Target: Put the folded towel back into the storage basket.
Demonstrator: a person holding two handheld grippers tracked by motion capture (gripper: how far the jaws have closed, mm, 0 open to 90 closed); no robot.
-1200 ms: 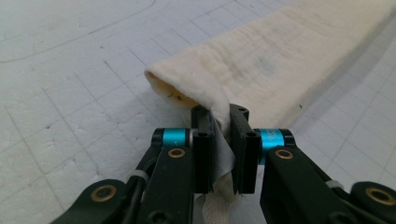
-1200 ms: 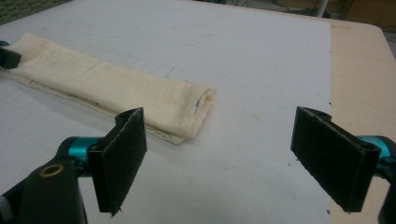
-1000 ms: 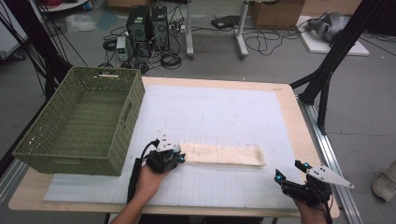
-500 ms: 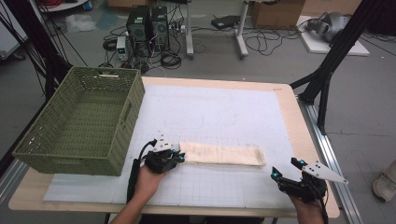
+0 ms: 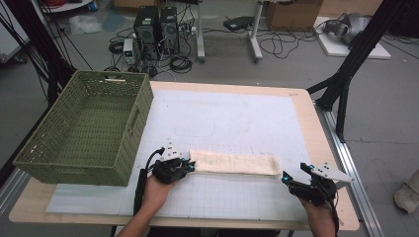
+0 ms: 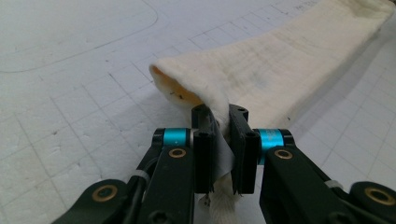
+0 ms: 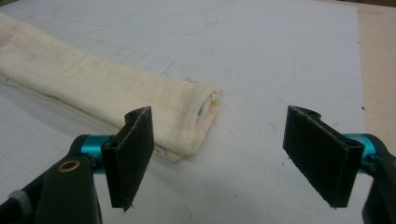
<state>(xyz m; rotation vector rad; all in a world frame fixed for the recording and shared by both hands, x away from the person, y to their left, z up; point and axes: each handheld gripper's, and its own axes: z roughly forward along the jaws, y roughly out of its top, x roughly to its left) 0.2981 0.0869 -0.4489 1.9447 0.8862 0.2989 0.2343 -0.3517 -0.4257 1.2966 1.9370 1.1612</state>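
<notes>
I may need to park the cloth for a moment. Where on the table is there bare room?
The white grid mat is bare beyond the folded cloth, from the green basket across to the right edge, and also in front of the cloth between the left gripper and right gripper. The left side is crowded by the basket.

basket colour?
Olive green, woven basket; clearest in the high view.

1. The left gripper [image 5: 187,167] is held low at the table, jaws clamped together.
2. The right gripper [image 5: 297,174] is held low, jaws spread wide, having just been closing slightly.
</notes>
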